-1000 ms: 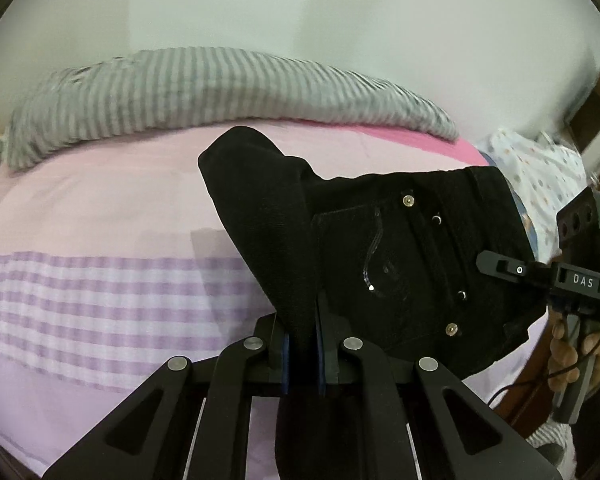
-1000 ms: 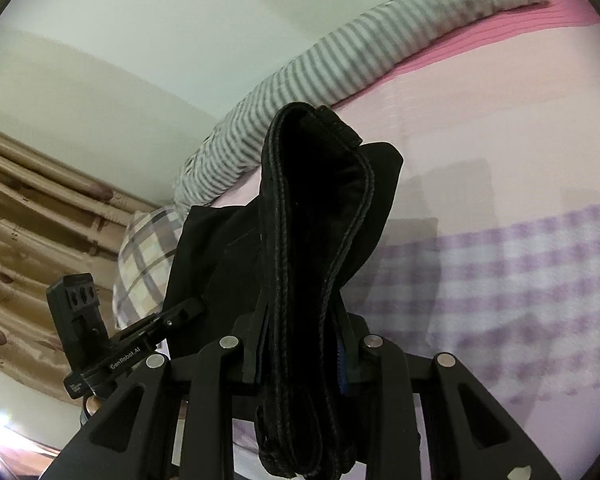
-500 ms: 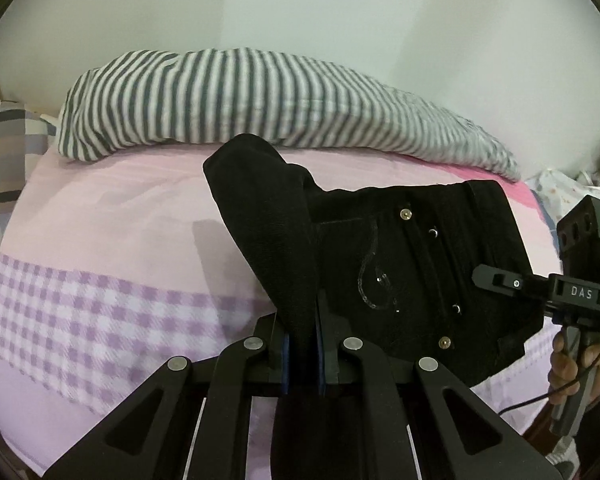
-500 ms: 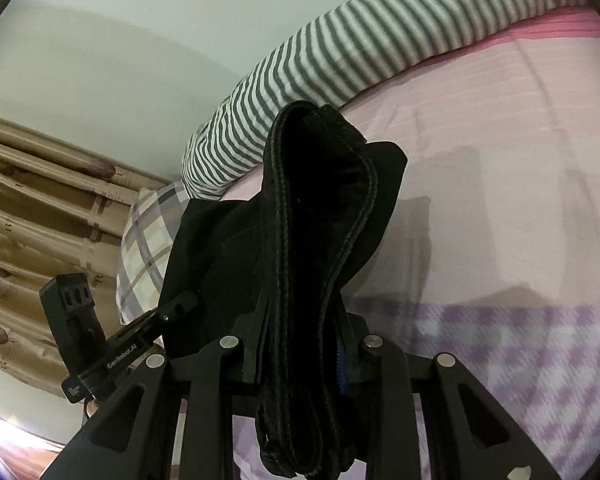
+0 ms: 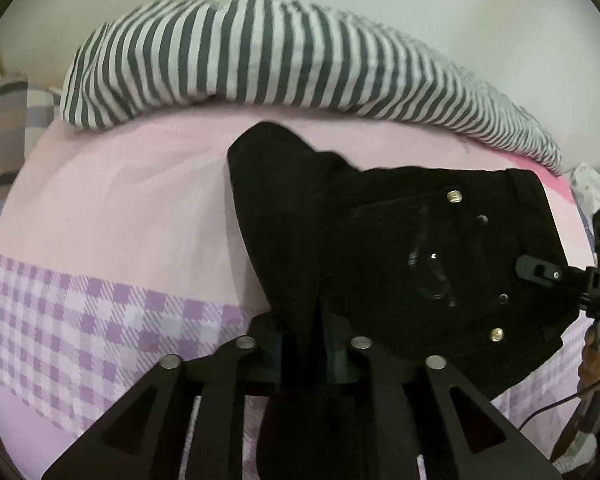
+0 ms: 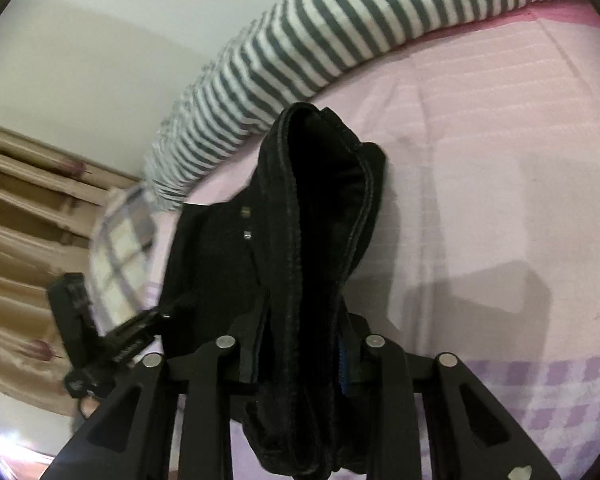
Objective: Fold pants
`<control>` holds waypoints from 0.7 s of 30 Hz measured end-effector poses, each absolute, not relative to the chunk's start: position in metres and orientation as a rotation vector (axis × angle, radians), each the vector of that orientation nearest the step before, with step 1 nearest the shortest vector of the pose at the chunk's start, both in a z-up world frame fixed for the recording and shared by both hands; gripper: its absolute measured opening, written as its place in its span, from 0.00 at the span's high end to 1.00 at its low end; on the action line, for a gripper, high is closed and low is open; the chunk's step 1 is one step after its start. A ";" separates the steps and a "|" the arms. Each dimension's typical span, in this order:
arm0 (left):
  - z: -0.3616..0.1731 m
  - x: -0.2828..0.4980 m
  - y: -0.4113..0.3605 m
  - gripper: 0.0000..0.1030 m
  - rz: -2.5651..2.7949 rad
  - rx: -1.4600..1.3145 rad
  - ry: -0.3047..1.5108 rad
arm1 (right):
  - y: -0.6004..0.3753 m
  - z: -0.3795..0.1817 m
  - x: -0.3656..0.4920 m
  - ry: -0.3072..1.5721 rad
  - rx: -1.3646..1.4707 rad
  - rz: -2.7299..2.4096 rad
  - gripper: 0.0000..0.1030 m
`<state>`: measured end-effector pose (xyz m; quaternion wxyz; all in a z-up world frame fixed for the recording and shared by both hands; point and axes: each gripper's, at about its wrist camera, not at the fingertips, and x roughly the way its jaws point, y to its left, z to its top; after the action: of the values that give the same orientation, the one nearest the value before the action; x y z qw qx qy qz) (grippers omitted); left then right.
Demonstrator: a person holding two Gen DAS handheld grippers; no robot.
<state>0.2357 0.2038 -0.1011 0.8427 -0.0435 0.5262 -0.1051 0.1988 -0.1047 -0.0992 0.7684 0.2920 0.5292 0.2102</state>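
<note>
Pants held above the bed; left gripper & right gripper each clamp, probably, a bunched edge.

Soft, even indoor light; a grey shadow falls right of the jaws. Fisheye edges bend, and the curtain far left blurs.

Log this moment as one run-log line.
left hand-held gripper: shut on black pants | right hand-held gripper: shut on black pants | pants over pink bedsheet
</note>
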 end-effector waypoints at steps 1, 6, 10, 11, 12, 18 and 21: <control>-0.103 0.236 0.204 0.77 -0.220 -0.092 1.108 | -0.105 -0.102 0.198 1.154 0.621 0.444 0.69; -0.106 0.233 0.198 0.70 -0.181 -0.042 1.085 | -0.107 -0.108 0.195 1.154 0.623 0.397 0.60; -0.107 0.227 0.193 0.66 -0.145 0.003 1.068 | -0.102 -0.101 0.188 1.133 0.551 0.369 0.59; -0.106 0.224 0.192 0.66 -0.138 0.017 1.063 | -0.100 -0.099 0.185 1.127 0.531 0.362 0.59; -0.105 0.220 0.190 0.66 -0.127 0.035 1.056 | -0.099 -0.096 0.181 1.119 0.514 0.359 0.59; -0.100 0.196 0.189 0.65 -0.082 0.079 1.037 | -0.099 -0.085 0.160 1.091 0.439 0.351 0.59; -0.098 0.183 0.190 0.65 -0.062 0.090 1.030 | -0.100 -0.082 0.147 1.074 0.418 0.348 0.57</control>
<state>0.1829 0.1900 -0.0982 0.8690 0.0428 0.4921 -0.0295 0.1469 -0.1002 -0.0817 0.8242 0.1967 0.5051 0.1638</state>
